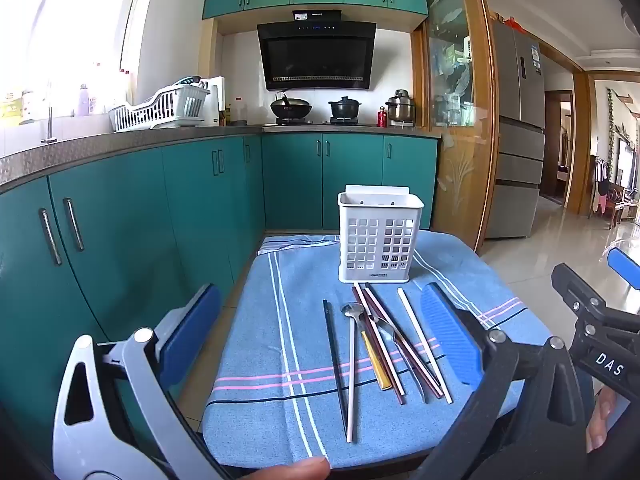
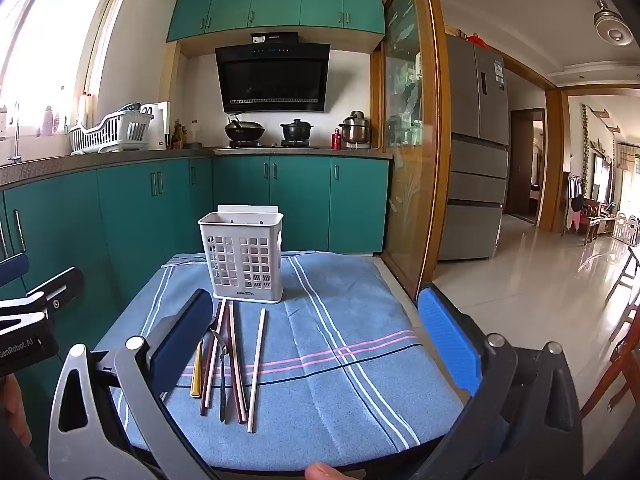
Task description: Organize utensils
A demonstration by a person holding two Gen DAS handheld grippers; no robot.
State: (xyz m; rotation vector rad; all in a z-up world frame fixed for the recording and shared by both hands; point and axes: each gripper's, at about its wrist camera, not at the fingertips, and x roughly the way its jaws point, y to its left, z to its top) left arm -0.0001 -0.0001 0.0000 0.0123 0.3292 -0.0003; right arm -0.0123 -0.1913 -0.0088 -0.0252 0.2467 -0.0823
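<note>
On the small cloth-covered counter [image 1: 256,360] in front of me sat the white slotted utensil holder [image 1: 380,240], upright near the far edge on the blue striped cloth [image 2: 340,360]. Utensils lay loose just in front of it, all roughly lengthwise, tips toward the holder. From the left wrist view I read them left to right: a dark chopstick [image 1: 334,364], a spoon [image 1: 352,360] with a pale handle, a yellow-handled piece [image 1: 376,364] partly under the others, a bunch of dark red and pale chopsticks [image 1: 390,344] crossing over a second spoon [image 1: 394,340], and a single white chopstick [image 1: 424,344] a bit apart on the right. The overlap in the middle was too tangled to count exactly, maybe four sticks.

My left hand-held gripper [image 1: 320,332] was spread as wide as it goes, nothing between its blue pads, hovering short of the pile and pitched slightly down. My right hand-held gripper [image 2: 320,340] was likewise fully spread and empty, its left pad [image 2: 180,340] overlapping the left side of the pile in its own view, the right pad out past the cloth's edge. Neither touched a utensil. The holder looked empty through the slots, though I couldn't see to the bottom. A fingertip [image 1: 296,470] showed at the bottom edge.
</note>
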